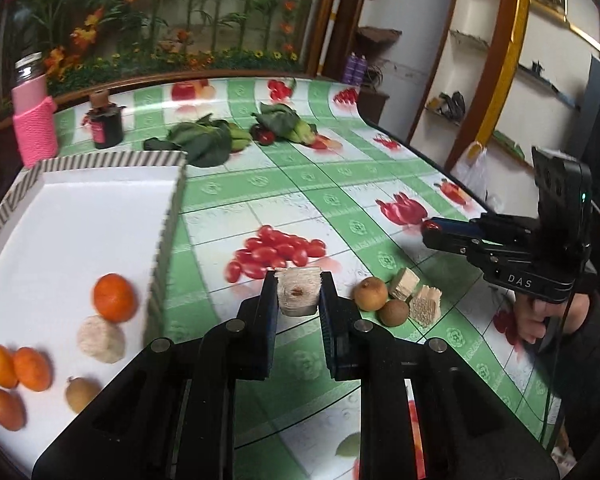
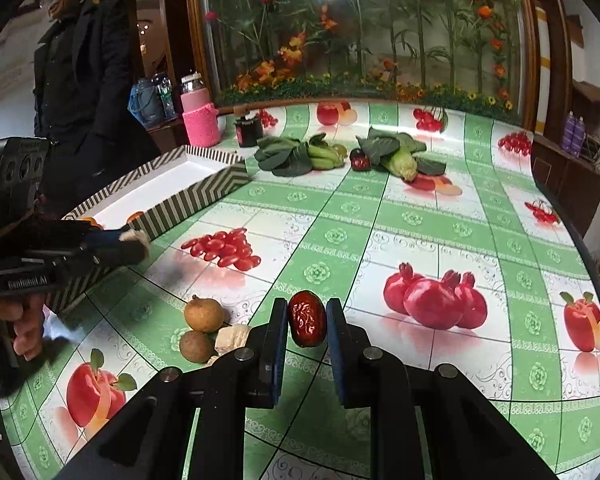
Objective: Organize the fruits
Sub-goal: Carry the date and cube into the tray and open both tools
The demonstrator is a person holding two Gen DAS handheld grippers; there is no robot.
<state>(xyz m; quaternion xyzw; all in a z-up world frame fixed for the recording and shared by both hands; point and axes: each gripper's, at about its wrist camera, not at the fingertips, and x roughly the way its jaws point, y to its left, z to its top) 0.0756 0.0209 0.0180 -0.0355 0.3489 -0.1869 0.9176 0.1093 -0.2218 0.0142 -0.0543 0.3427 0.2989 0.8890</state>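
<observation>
My left gripper (image 1: 299, 292) is shut on a pale sugarcane chunk (image 1: 298, 290), held above the tablecloth just right of the white tray (image 1: 100, 200). The tray holds several oranges (image 1: 114, 298), a sugarcane chunk (image 1: 101, 339) and a longan (image 1: 82, 394). My right gripper (image 2: 307, 322) is shut on a red date (image 2: 307, 319). On the cloth lie two longans (image 1: 371, 294) (image 2: 203, 314) and sugarcane chunks (image 1: 424, 306). The right gripper also shows in the left wrist view (image 1: 432, 229), and the left gripper in the right wrist view (image 2: 134, 240).
Leafy greens (image 2: 288, 156), corn (image 2: 400, 164) and a dark red fruit (image 2: 360, 160) lie at the table's far side. A pink bottle (image 1: 34, 120) and a dark jar (image 1: 107, 126) stand behind the tray. A person in dark clothes (image 2: 84, 80) stands at left.
</observation>
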